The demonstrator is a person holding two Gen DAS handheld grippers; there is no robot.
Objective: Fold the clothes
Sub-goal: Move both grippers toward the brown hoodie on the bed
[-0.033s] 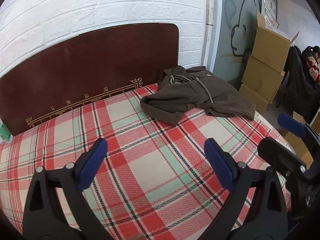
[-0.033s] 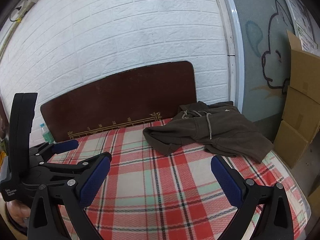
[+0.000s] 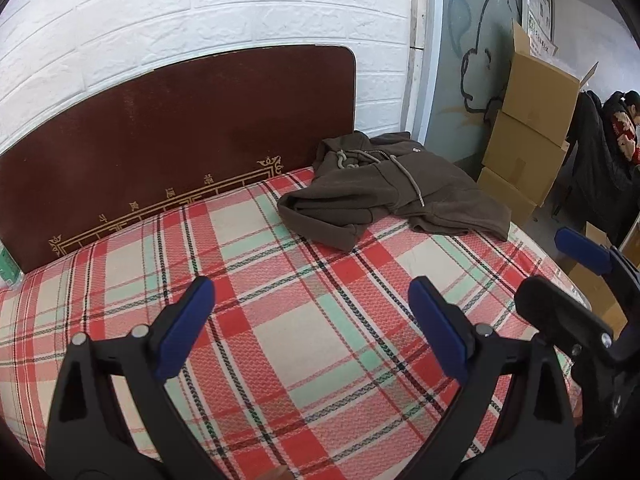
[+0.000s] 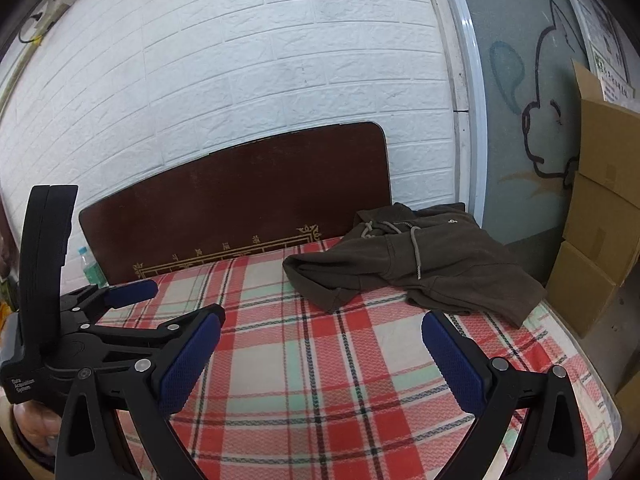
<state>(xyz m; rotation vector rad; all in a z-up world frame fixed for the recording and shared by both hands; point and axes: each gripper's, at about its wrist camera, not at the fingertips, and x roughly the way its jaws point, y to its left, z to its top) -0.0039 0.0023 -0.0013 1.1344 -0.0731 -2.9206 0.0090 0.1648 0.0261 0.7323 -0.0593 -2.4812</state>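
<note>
A dark brown hoodie (image 3: 380, 196) (image 4: 420, 264) with pale drawstrings lies crumpled at the far right corner of the bed, close to the headboard. The bed carries a red, cream and green plaid cover (image 3: 280, 340) (image 4: 320, 380). My left gripper (image 3: 310, 300) hovers open over the plaid middle, well short of the hoodie, with nothing between its blue pads. My right gripper (image 4: 320, 332) is also open and empty, nearer the bed's right side. In each wrist view the other gripper shows at the edge: the right gripper (image 3: 580, 248), the left gripper (image 4: 128, 294).
A dark brown headboard (image 3: 180, 128) (image 4: 240, 208) stands against a white brick wall. Stacked cardboard boxes (image 3: 528, 128) (image 4: 600, 220) crowd the floor beside the bed's right edge. A plastic bottle (image 4: 90, 266) stands at the headboard's left end. A seated person (image 3: 624, 120) is at far right.
</note>
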